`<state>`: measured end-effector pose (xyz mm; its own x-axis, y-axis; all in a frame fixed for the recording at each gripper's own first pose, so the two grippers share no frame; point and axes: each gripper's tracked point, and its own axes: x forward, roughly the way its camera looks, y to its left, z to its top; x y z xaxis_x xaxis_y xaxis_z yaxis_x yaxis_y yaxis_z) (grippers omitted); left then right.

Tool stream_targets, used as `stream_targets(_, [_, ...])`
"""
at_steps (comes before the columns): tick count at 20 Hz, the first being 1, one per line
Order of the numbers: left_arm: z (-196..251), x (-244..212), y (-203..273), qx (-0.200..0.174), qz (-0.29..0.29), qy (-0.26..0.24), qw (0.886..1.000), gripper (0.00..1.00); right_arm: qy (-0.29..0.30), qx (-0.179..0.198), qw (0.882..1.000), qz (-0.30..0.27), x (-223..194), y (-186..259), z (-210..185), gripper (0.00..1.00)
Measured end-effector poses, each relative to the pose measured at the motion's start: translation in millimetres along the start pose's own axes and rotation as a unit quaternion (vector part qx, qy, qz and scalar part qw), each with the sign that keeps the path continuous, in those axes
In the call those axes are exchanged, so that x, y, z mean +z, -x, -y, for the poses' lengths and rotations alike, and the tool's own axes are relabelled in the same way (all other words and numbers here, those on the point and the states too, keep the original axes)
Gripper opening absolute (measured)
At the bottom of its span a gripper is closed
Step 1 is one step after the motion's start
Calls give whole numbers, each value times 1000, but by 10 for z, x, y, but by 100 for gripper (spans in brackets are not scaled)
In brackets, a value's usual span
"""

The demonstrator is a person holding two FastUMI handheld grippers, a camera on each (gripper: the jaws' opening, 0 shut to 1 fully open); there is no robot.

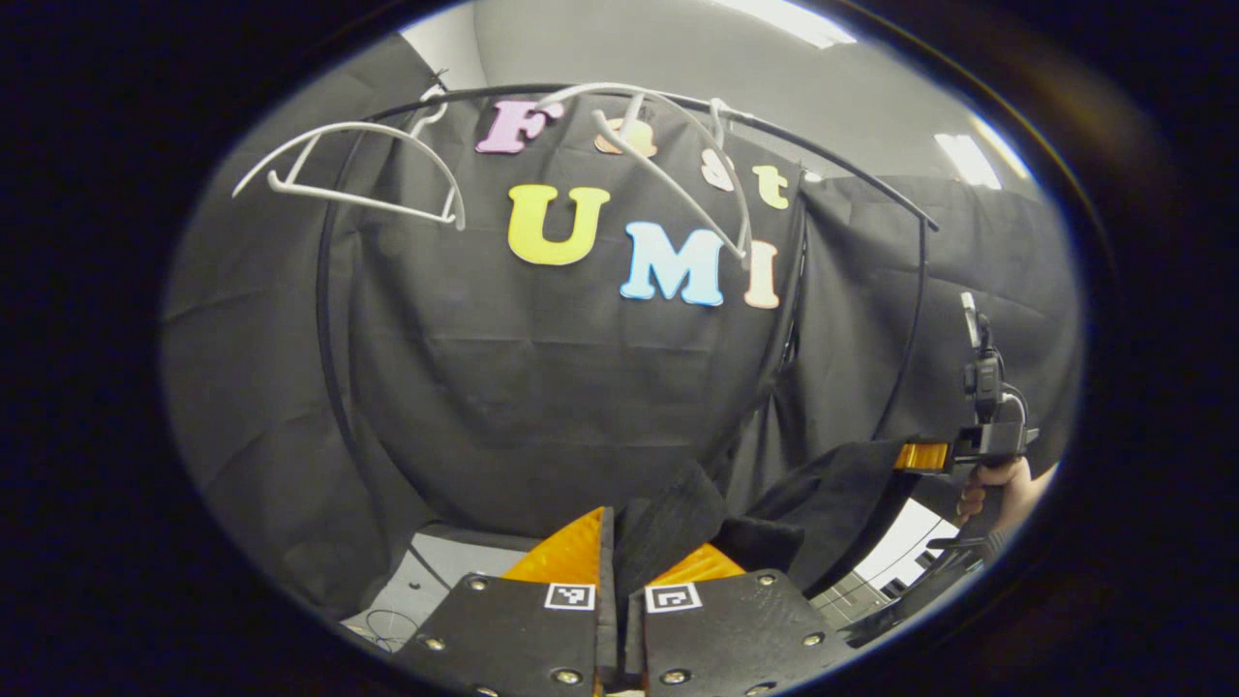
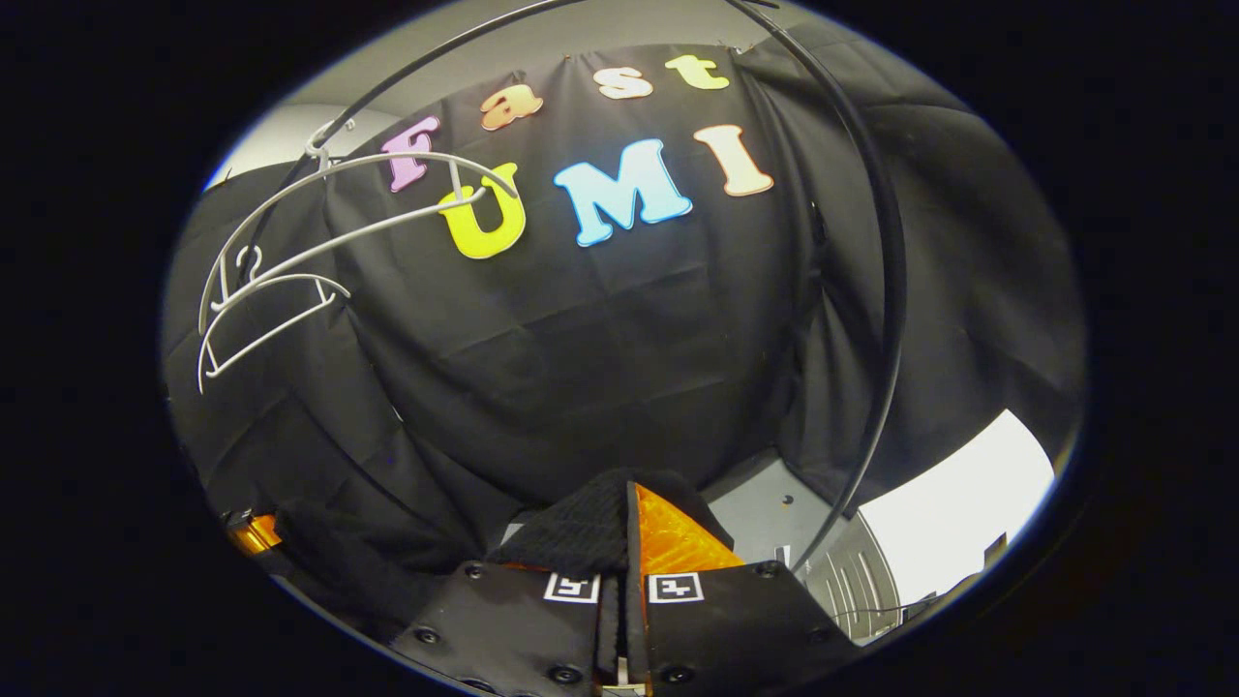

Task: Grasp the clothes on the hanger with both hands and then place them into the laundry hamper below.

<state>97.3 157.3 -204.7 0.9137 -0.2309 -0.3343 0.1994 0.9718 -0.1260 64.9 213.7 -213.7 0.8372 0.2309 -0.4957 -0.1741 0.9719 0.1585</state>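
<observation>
Garment [image 1: 668, 528] between both grippers' (closed) fingers [image 1: 566, 557]

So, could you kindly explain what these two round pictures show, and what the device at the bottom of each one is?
Each picture comes from a camera riding on a handheld pair of tongs that a person carries, one per hand. The left tongs are closed on a dark garment; the right tongs grip the same cloth's other end. In the left gripper view, the person's hand holding the right tongs appears farther off. Above hang empty white hangers on a black rack. At the lower right of the right gripper view is something white and slatted, possibly the hamper; I cannot tell.
</observation>
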Motion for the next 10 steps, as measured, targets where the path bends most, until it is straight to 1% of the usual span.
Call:
stream_targets(5, [-7, -522, -287, -11, -51, 3, 999, 4, -4, -9, 998, -55, -526, -231, -41, 8])
stream_targets(8, [-2, -783, -485, -12, -83, 4, 996, 5, 3, -13, 996, -91, -799, -392, -28, 8])
stream_targets(10, [-68, -1010, -650, -6, -103, -4, 995, 5, 5, -18, 994, -105, -962, -462, 27, 10])
